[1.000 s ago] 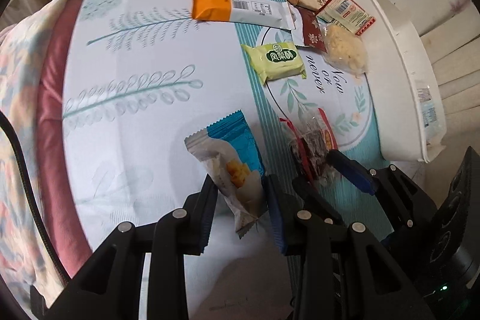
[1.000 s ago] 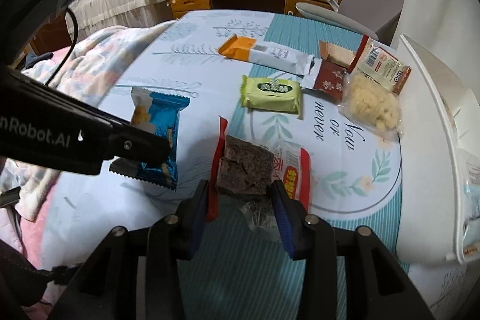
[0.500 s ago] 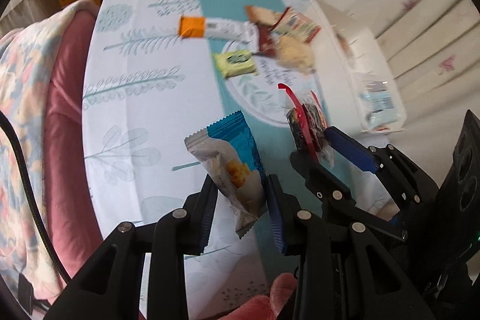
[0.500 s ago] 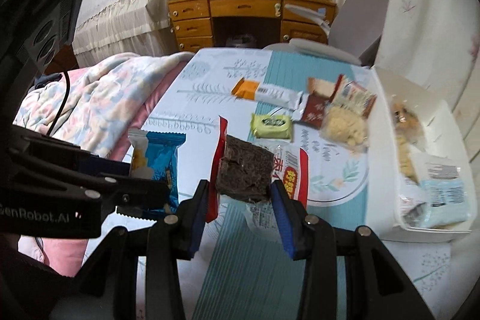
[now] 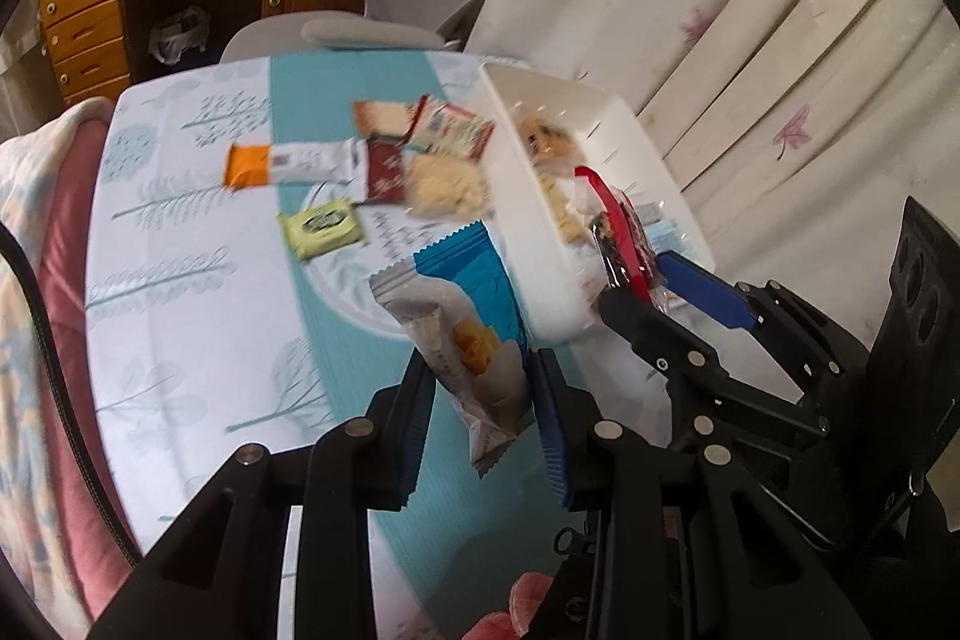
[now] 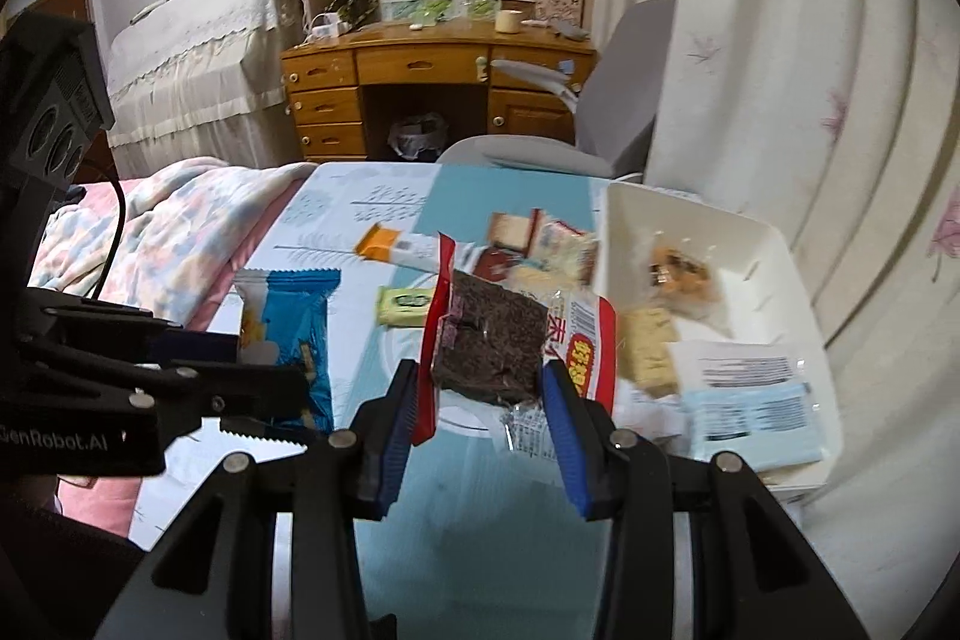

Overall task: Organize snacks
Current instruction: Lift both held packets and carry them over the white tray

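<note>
My left gripper is shut on a blue and white snack packet and holds it above the table, beside the near end of the white bin. The packet also shows in the right wrist view. My right gripper is shut on a red-edged packet with a dark brown cake, held above the table left of the white bin. In the left wrist view this packet hangs over the bin. The bin holds several snacks.
On the patterned tablecloth lie an orange and white bar, a green packet, a dark red packet and a clear bag of pale pieces. A grey chair and wooden desk stand beyond. A quilt lies left.
Both grippers have risen off the table with their packets and moved right, toward the white bin. The right gripper's packet now hangs over the bin.
</note>
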Demonstrator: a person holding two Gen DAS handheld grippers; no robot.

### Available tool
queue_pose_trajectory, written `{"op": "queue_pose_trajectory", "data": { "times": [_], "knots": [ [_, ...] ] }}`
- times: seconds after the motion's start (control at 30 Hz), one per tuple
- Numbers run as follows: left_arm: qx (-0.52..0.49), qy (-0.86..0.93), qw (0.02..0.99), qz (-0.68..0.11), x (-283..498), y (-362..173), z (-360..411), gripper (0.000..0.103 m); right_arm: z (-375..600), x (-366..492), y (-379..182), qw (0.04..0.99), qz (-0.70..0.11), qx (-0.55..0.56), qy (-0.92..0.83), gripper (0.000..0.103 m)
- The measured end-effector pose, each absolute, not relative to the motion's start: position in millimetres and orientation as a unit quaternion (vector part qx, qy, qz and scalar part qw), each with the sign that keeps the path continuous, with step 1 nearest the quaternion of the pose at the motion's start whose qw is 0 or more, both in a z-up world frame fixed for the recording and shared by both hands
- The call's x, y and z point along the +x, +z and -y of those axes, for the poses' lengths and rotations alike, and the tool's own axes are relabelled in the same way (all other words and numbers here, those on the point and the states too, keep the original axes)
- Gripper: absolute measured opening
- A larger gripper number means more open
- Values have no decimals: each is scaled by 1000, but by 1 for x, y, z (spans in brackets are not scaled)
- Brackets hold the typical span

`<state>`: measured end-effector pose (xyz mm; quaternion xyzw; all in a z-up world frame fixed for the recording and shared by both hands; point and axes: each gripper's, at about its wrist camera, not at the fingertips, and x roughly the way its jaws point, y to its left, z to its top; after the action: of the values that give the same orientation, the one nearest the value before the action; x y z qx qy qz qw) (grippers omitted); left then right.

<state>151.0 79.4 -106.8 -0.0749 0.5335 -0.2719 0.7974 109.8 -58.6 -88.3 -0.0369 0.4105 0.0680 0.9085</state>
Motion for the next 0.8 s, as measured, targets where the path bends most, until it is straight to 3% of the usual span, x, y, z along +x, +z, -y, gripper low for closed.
{"op": "queue_pose_trajectory", "data": {
  "times": [0.8],
  "knots": [
    [-90,-243,833,-489,186,-97,104,32,222,148,-82,905,-401,-94,108,42]
  ]
}}
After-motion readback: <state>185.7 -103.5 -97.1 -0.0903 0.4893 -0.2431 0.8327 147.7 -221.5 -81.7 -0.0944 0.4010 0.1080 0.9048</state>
